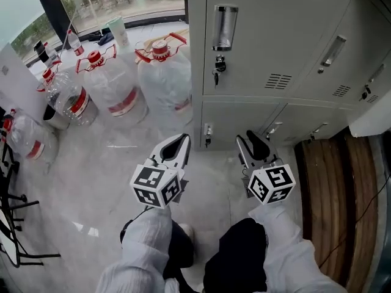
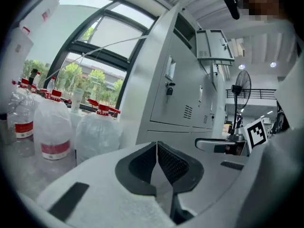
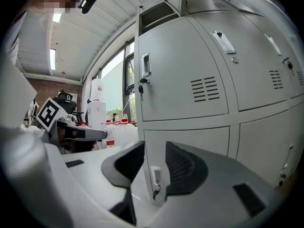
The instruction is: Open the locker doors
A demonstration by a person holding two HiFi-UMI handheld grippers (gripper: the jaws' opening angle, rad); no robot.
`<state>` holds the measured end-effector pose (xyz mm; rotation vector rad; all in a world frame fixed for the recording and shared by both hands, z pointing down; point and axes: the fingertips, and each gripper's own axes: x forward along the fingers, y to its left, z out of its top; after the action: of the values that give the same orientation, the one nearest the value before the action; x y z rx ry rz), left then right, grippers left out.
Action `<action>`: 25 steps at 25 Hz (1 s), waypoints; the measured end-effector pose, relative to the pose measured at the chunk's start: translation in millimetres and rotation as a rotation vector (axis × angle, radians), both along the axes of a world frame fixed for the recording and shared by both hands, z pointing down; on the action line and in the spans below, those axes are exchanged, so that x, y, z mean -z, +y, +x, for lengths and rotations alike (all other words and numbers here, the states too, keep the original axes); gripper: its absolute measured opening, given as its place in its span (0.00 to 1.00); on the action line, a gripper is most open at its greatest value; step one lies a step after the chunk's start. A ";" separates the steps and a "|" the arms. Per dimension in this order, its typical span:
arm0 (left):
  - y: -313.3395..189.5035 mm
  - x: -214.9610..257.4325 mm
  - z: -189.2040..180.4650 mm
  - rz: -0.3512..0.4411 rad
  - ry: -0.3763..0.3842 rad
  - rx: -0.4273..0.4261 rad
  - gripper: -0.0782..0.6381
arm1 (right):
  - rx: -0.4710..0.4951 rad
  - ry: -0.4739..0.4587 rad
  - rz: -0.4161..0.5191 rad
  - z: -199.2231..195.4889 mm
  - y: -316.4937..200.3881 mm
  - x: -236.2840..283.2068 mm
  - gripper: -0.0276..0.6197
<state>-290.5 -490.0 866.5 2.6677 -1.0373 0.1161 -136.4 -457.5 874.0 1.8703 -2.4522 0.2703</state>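
Observation:
The grey lockers (image 1: 269, 41) stand at the upper right, their doors closed. The upper left door has a recessed handle (image 1: 224, 27) with keys (image 1: 219, 66) hanging under it. Below it, the bottom-row door (image 1: 235, 122) carries a small latch (image 1: 208, 134) at its left edge. My left gripper (image 1: 181, 143) is shut and empty, hovering over the floor just left of that latch. My right gripper (image 1: 250, 140) stands open with nothing between its pads, close in front of the bottom-row door. In the right gripper view the latch (image 3: 156, 176) shows through the gap of the right gripper (image 3: 154, 151). The left gripper (image 2: 156, 146) has its pads together.
Several large water jugs (image 1: 116, 84) with red caps stand on the floor left of the lockers, the nearest jug (image 1: 165, 72) beside the locker's side. A wooden floor strip (image 1: 333, 188) lies at right. Black stand legs (image 1: 12, 224) are at the far left. The person's knees fill the bottom.

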 end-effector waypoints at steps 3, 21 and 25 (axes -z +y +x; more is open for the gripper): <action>1.8 -14.5 -9.3 0.018 -0.033 0.017 0.13 | 0.010 0.035 -0.002 -3.4 -7.7 -23.9 0.23; -7.4 -45.1 -18.6 0.036 -0.002 0.032 0.13 | 0.078 0.109 -0.073 -60.1 -70.4 -151.6 0.23; -9.3 -33.2 -17.7 0.070 0.021 0.029 0.13 | 0.049 0.110 -0.088 -67.1 -89.6 -168.3 0.23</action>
<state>-308.2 -499.3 899.7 2.7088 -1.0918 0.0467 -203.6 -547.0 1042.3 1.7394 -2.3700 0.2614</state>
